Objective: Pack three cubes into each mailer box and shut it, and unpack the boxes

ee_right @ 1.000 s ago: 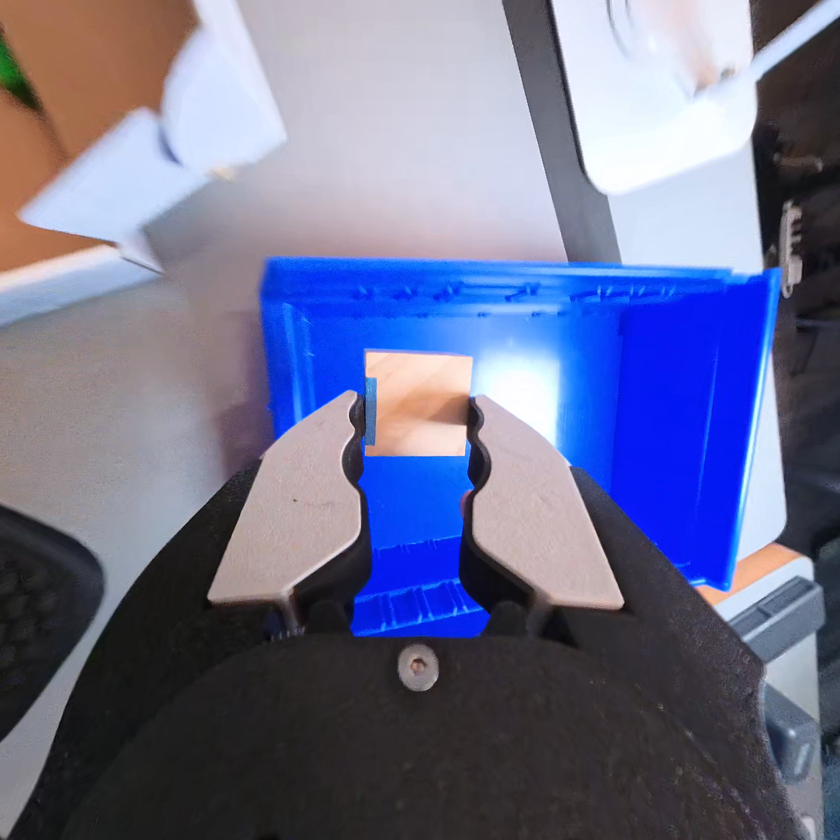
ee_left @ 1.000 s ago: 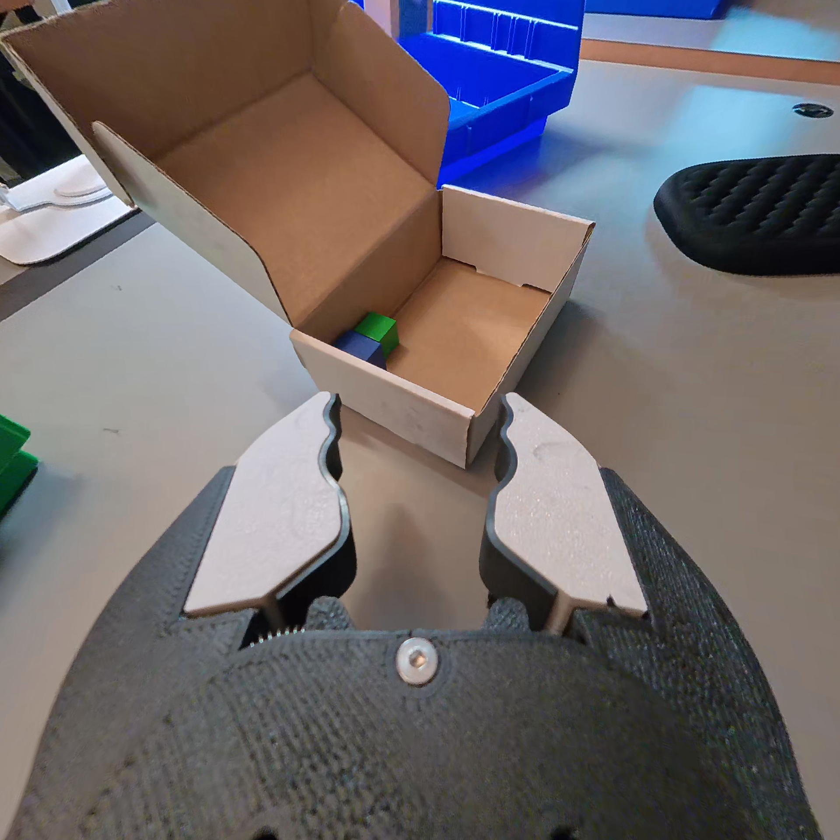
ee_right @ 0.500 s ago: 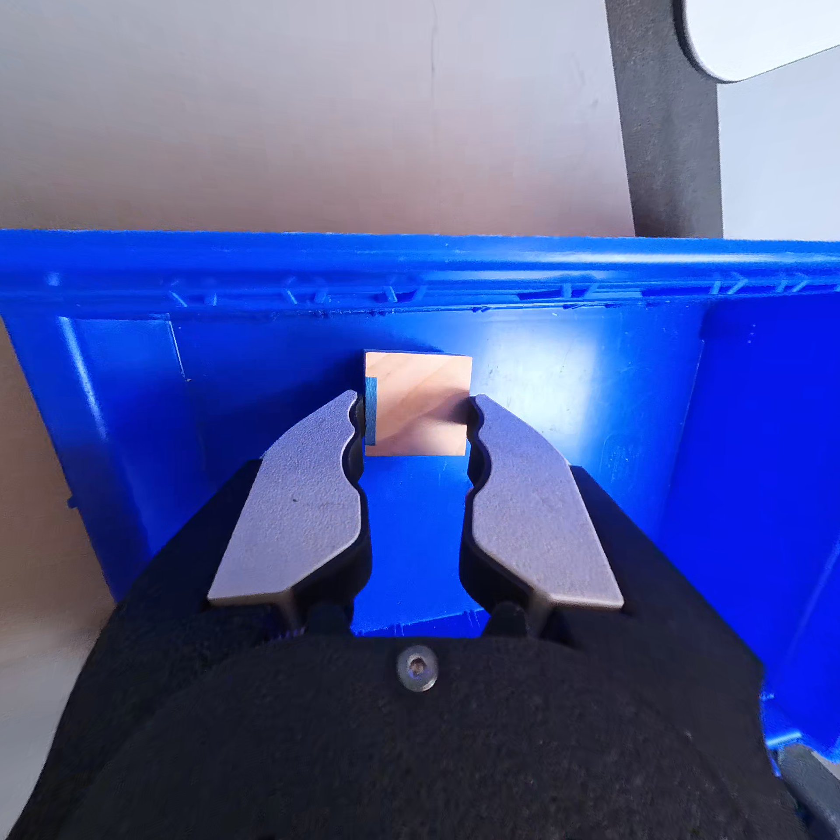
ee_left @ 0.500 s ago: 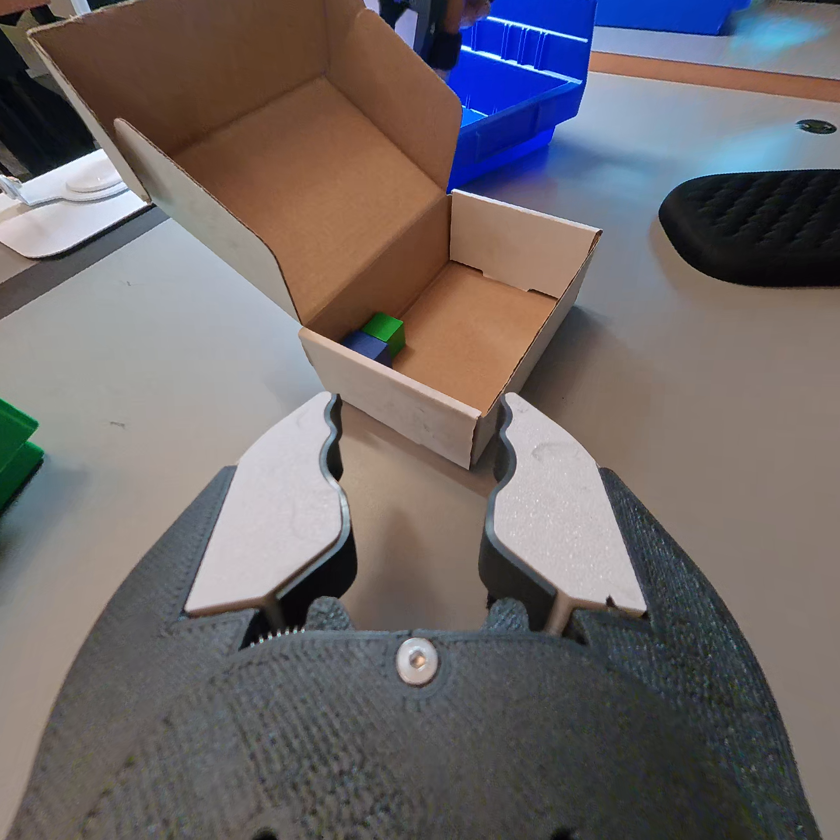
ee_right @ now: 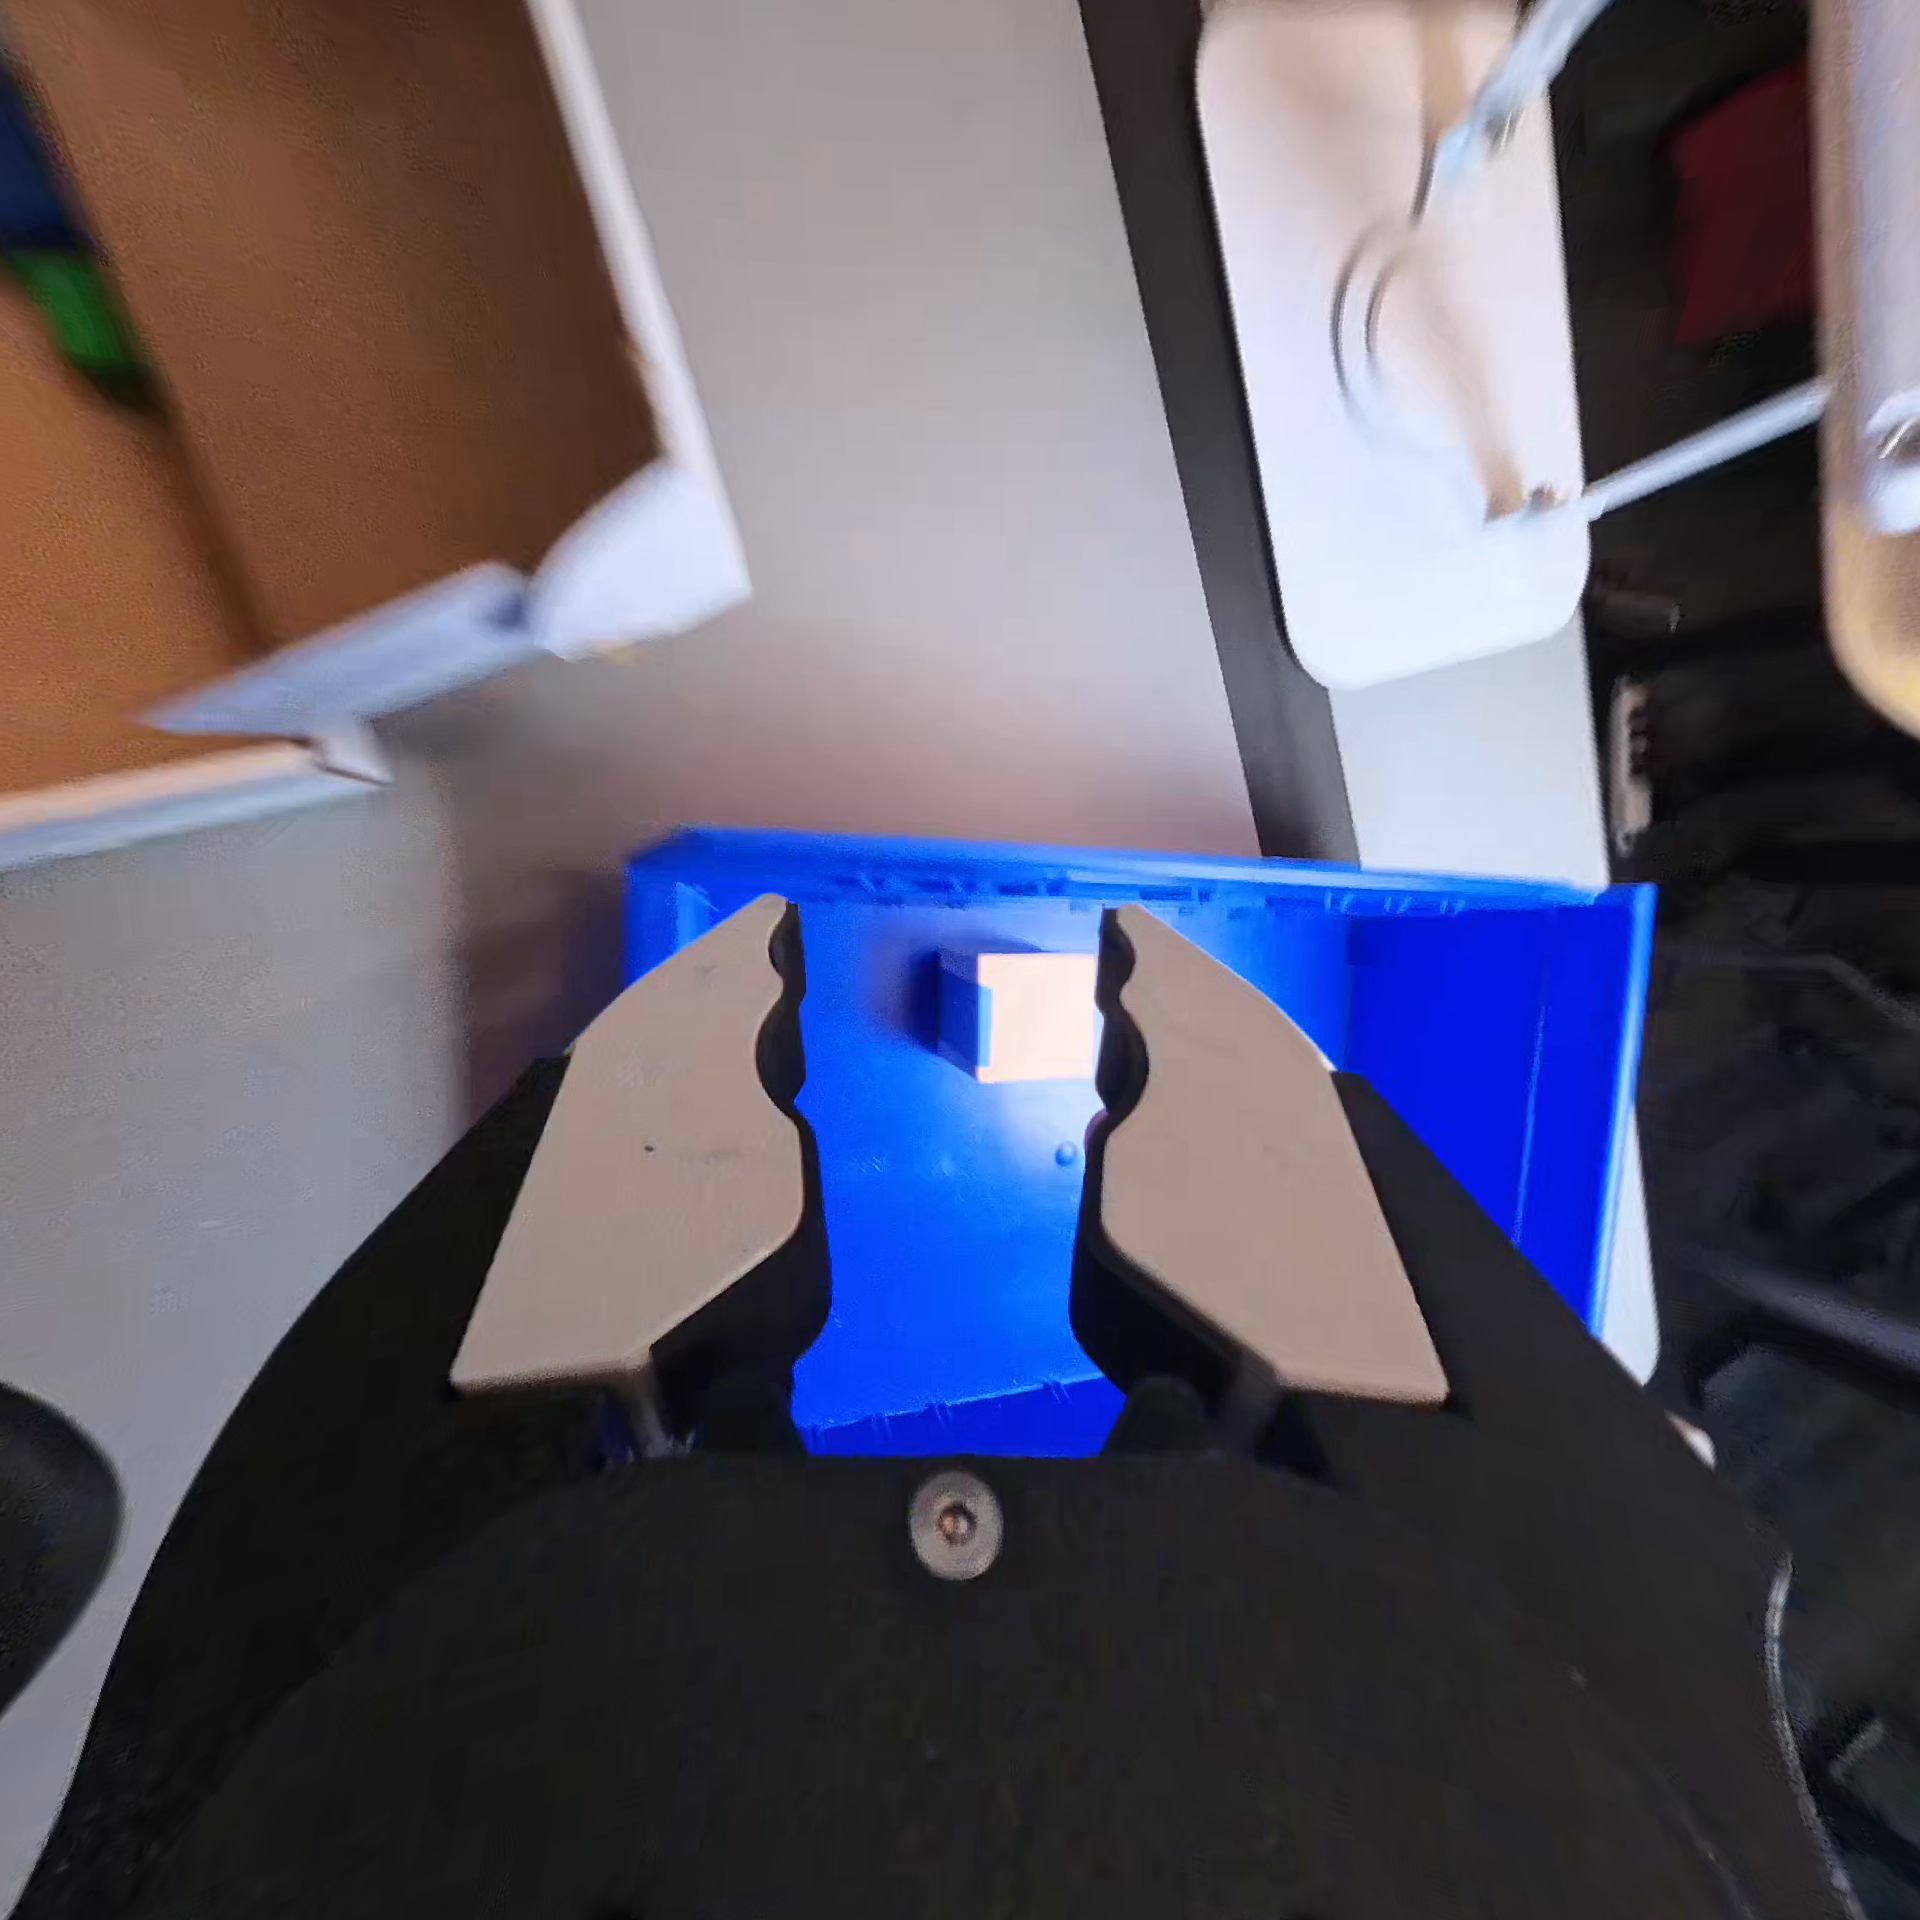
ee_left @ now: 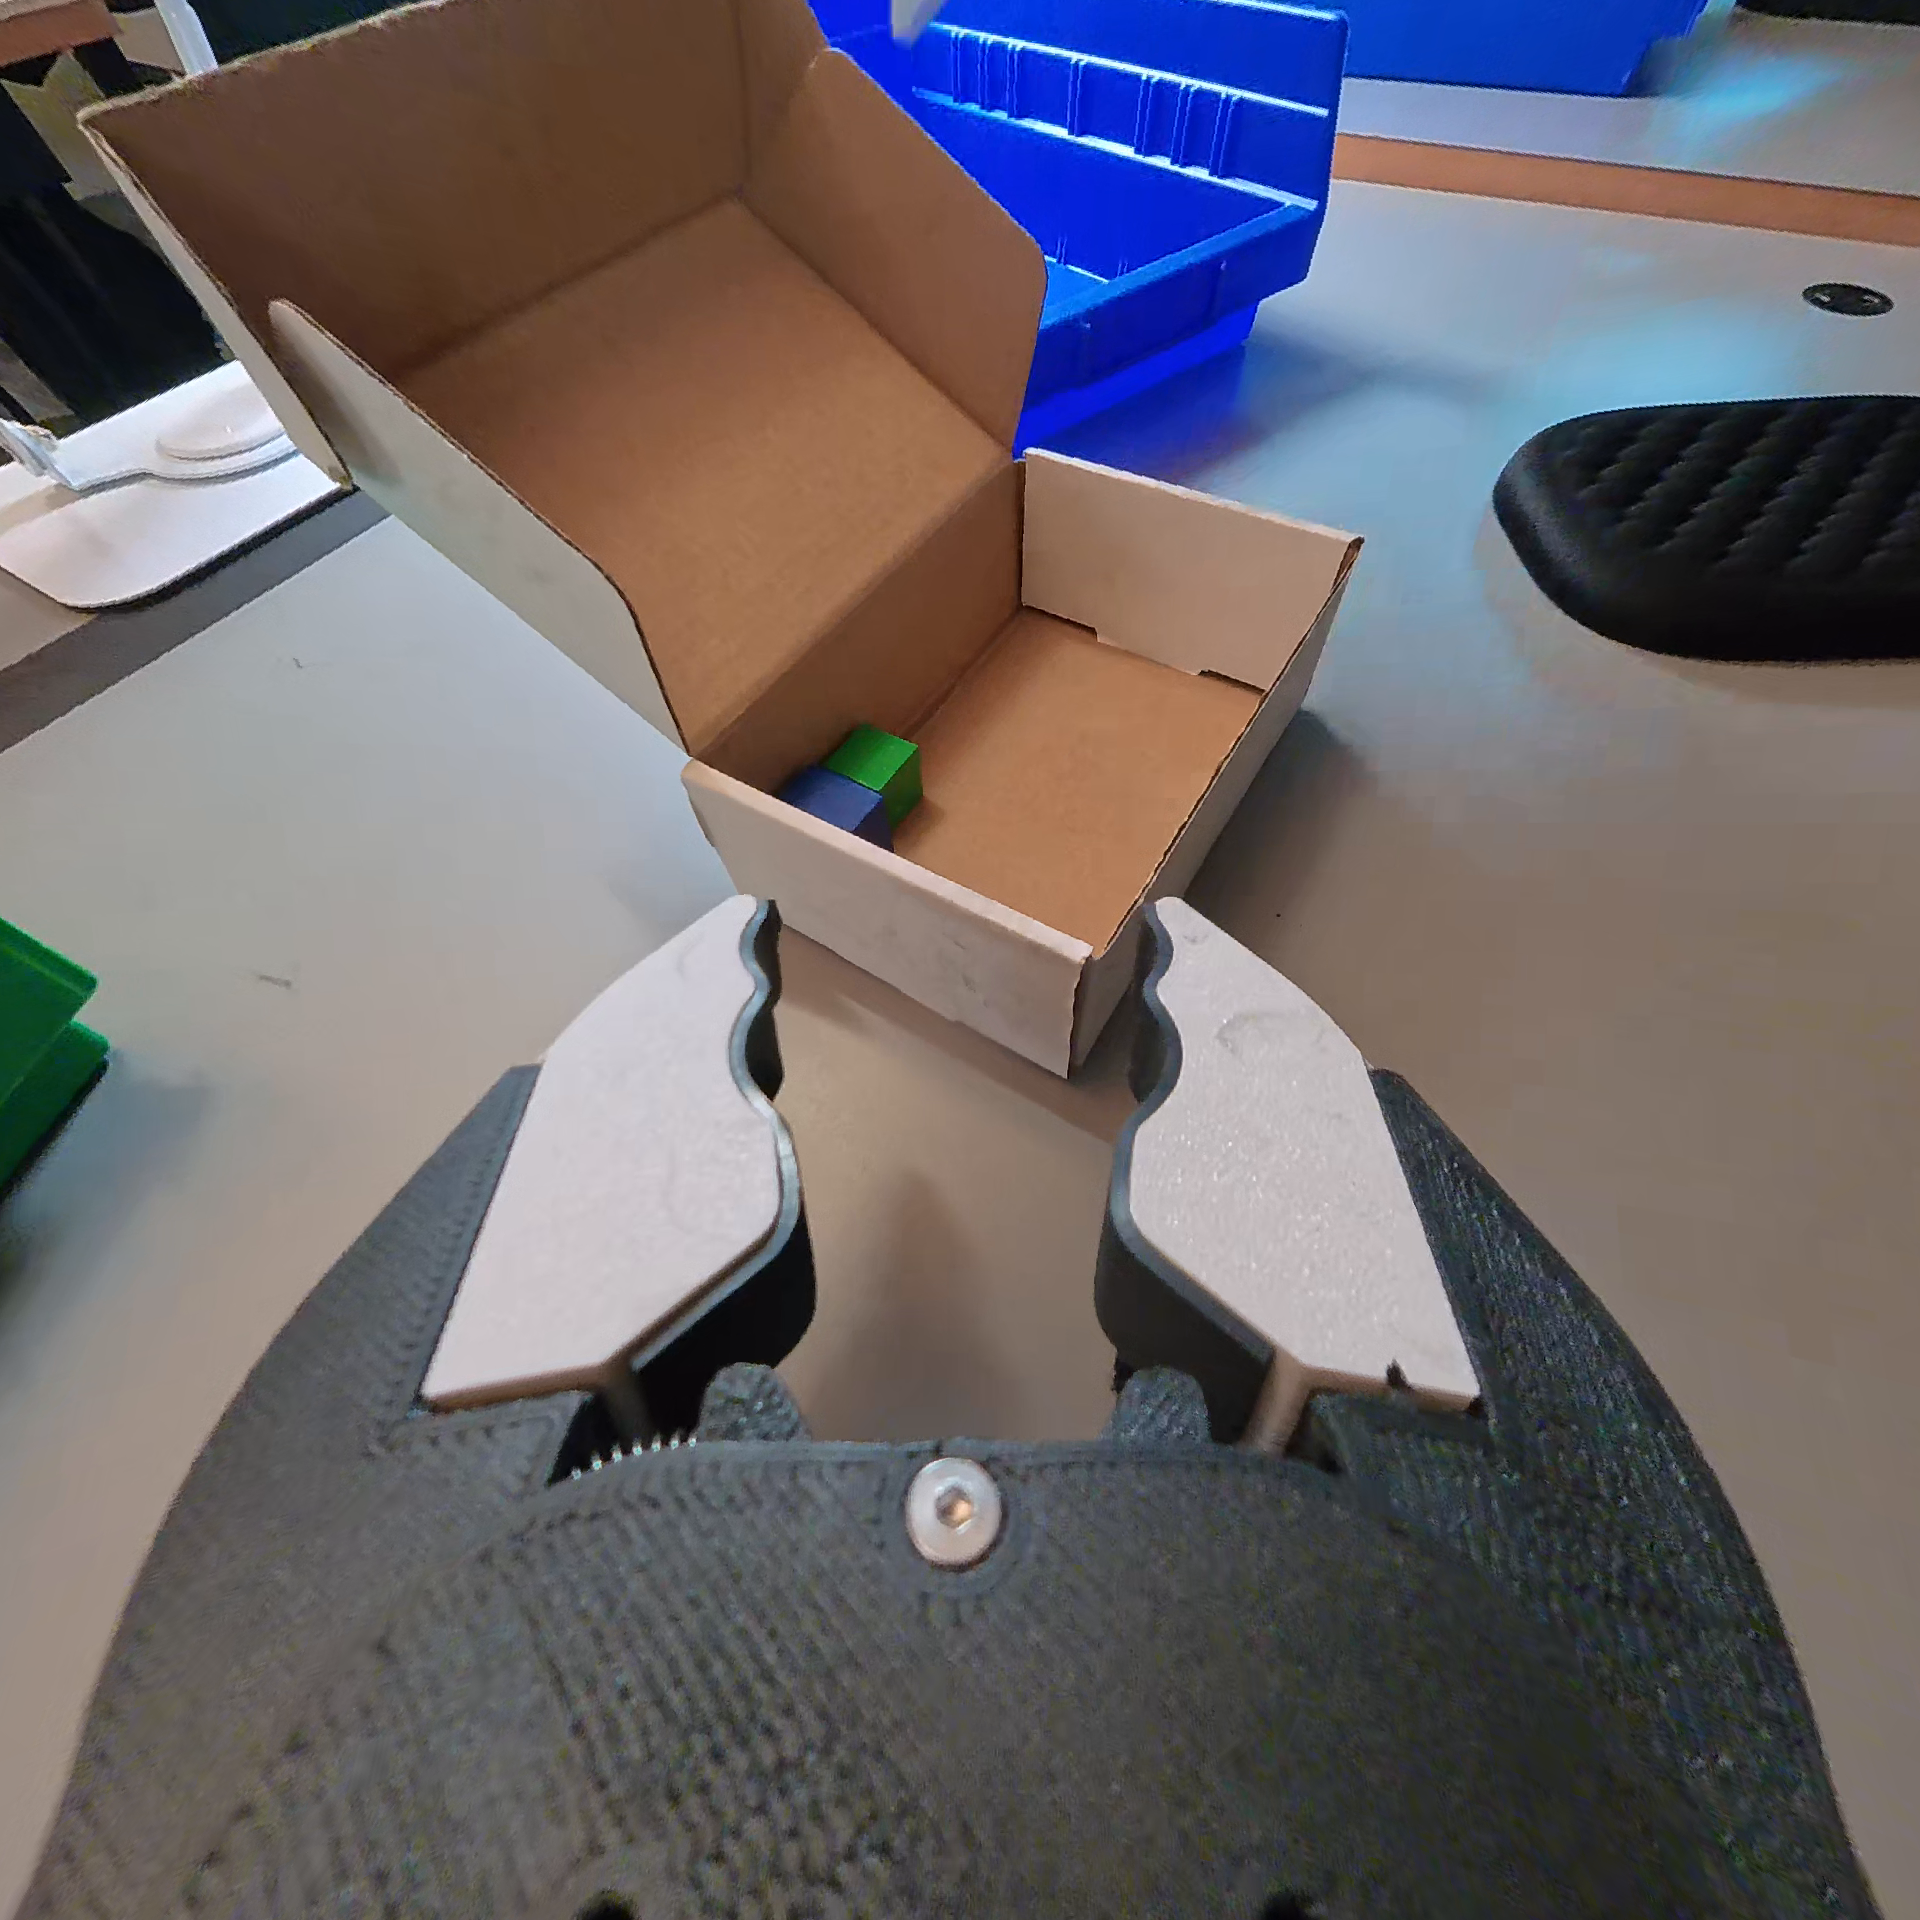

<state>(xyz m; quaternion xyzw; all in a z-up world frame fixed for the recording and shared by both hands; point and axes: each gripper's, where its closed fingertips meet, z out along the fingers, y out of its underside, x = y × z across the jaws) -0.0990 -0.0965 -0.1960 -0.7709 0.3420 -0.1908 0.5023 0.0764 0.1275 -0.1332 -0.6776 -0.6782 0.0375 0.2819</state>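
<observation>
An open cardboard mailer box (ee_left: 914, 940) sits on the grey table with its lid (ee_left: 623, 343) tilted back. Inside, in the near left corner, are a green cube (ee_left: 881, 764) and a dark blue cube (ee_left: 840, 802). My left gripper (ee_left: 956, 935) is open and empty just in front of the box's near wall. In the right wrist view a plain wooden cube (ee_right: 1029, 1013) lies on the floor of a blue bin (ee_right: 1455, 1039). My right gripper (ee_right: 948, 940) is open above the bin, with the cube below, near its right finger (ee_right: 1226, 1174). The box's lid (ee_right: 343, 343) shows at upper left.
The blue bin (ee_left: 1132, 208) stands behind the box. A black textured pad (ee_left: 1725, 525) lies at the right. A green object (ee_left: 36, 1049) sits at the left edge. A white stand base (ee_left: 135, 499) is at the far left, and also shows in the right wrist view (ee_right: 1403, 343). The grippers' ends are close to 30 cm from one another. The dark blue cube (ee_left: 840, 802) is closer to my left gripper, around 8 cm from its tips; the right tips are 25 cm off.
My right gripper opened, left the wooden cube on the bin's floor and rose away from it. The left gripper stayed open and shifted slightly before the box.
</observation>
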